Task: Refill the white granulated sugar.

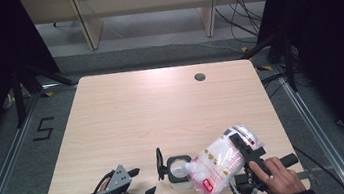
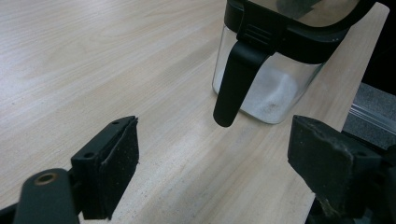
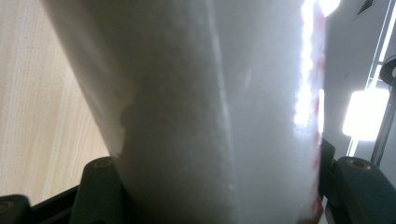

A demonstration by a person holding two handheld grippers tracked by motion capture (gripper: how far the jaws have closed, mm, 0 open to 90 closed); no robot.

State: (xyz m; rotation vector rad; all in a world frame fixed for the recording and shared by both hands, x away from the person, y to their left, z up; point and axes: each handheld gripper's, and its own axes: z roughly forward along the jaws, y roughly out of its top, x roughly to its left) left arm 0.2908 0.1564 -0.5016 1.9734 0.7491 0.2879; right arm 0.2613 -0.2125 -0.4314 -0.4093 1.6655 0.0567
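Note:
A clear plastic bag (image 1: 219,164) of white granules with red print is tilted, its lower corner over a clear jar (image 1: 177,171). My right gripper (image 1: 243,144) is shut on the bag's upper part. In the right gripper view the bag (image 3: 196,102) stands between both jaws. The jar has a black rim, and its black lid (image 1: 159,164) stands flipped up at its left. In the left gripper view the jar (image 2: 275,88) holds a little white powder at its bottom, and a black handle (image 2: 236,79) hangs down its side. My left gripper (image 1: 142,181) (image 2: 219,154) is open, left of the jar.
The wooden table (image 1: 162,113) has a round cable hole (image 1: 200,77) at its far right. The jar stands close to the near edge. Black stands (image 1: 22,86) flank the table on the floor, and a wooden desk frame (image 1: 89,22) is behind.

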